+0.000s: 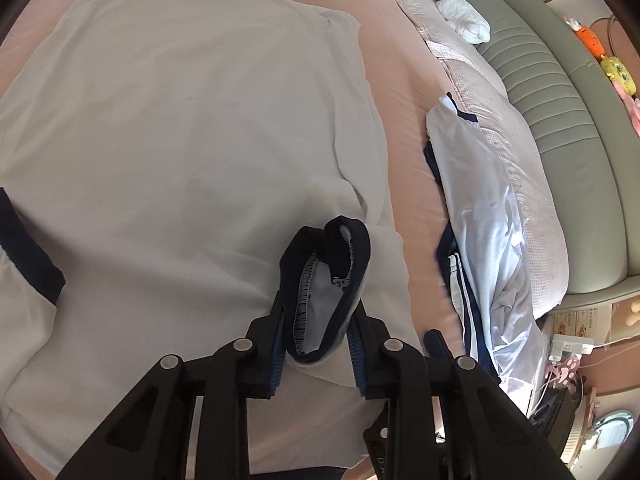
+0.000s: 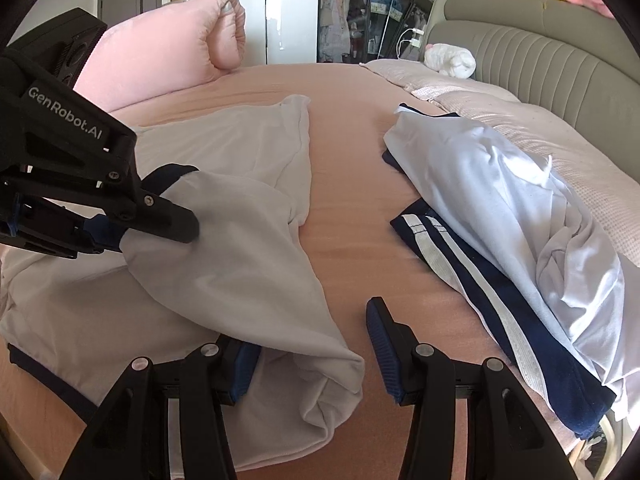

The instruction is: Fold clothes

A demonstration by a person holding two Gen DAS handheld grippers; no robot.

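A white shirt with navy trim lies spread on the pink bed sheet. In the left wrist view my left gripper is shut on a navy-banded opening of the shirt, which loops up between its fingers. The right wrist view shows the same left gripper at the left, pinching that part with white cloth draping from it. My right gripper stands open low over the sheet. A folded edge of the white shirt lies between its fingers, covering the left fingertip; the right fingertip is clear of the cloth.
A heap of white and navy striped clothes lies to the right by a pale quilt and a grey-green headboard. A pink pillow is at the far left. Bare sheet runs between shirt and heap.
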